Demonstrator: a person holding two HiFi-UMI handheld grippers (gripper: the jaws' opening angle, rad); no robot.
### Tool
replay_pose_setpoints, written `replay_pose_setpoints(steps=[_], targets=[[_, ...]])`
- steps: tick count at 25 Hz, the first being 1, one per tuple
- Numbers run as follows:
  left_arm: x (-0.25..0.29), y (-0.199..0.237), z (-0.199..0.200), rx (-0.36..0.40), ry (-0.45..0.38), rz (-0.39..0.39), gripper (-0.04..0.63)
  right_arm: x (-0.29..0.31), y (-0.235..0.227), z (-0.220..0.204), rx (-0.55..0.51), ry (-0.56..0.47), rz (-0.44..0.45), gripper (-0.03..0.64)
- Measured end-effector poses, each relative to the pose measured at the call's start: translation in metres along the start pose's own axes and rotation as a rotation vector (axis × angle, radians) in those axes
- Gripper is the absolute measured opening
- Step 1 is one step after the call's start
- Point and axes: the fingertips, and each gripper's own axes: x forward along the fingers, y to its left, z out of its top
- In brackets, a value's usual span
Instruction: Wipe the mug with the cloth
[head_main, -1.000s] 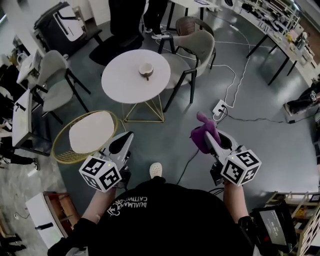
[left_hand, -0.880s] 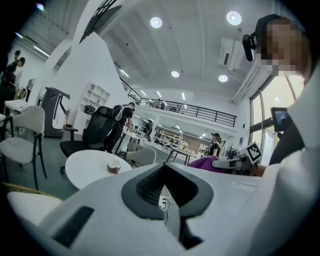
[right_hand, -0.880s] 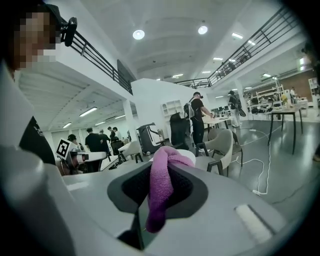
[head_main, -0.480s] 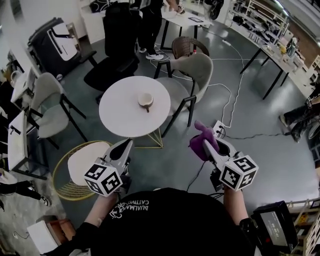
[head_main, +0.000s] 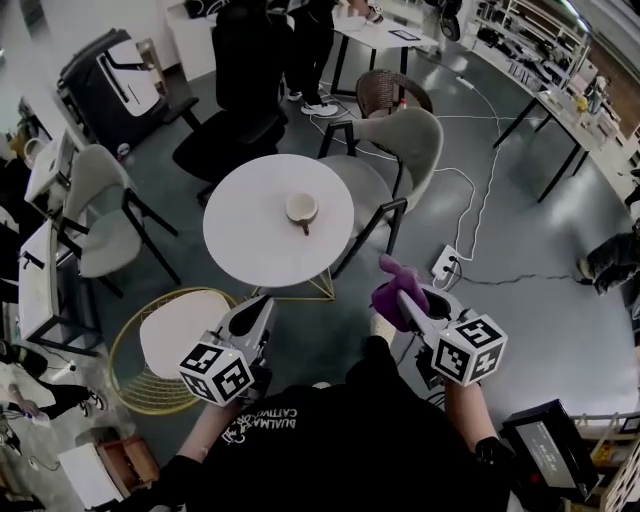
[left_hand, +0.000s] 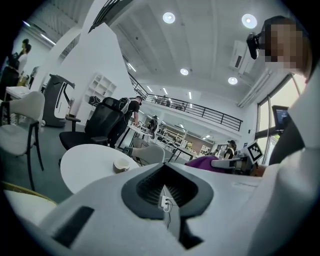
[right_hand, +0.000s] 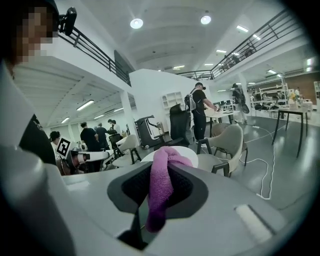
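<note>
A cream mug (head_main: 301, 209) stands near the middle of the round white table (head_main: 250, 240); in the left gripper view the mug (left_hand: 121, 165) shows small and far ahead. My right gripper (head_main: 404, 298) is shut on a purple cloth (head_main: 392, 292), held in the air to the right of the table; the cloth (right_hand: 164, 187) hangs bunched between its jaws. My left gripper (head_main: 252, 318) is shut with nothing in it, near the table's front edge and well short of the mug. In the left gripper view its jaws (left_hand: 165, 187) meet.
A grey chair (head_main: 410, 150) stands right of the table and another (head_main: 95, 205) to its left. A low gold wire side table (head_main: 165, 340) sits front left. A white power strip (head_main: 445, 266) with cable lies on the floor. People stand at desks behind.
Both grippers and the person have come closer to the round table; the table and mug now sit lower and nearer in the head view. The cloth stays held in the right gripper.
</note>
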Motion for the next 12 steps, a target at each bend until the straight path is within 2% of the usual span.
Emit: replay_pose_setpoints(steps=[3,7,12], targets=[[0.015,0.012,0.001,-0.002,0.013,0.035,-0.002,0.018,-0.012,0.005,-0.022,0.025,0.018,0.071],[0.034,0.027,0.011,-0.018,-0.002,0.066,-0.002,0.049,-0.038,0.023,0.009,0.034,0.051,0.071],[0.064,0.055,0.034,-0.034,-0.043,0.151,-0.001,0.102,-0.063,0.065,-0.028,0.039,0.150,0.071]])
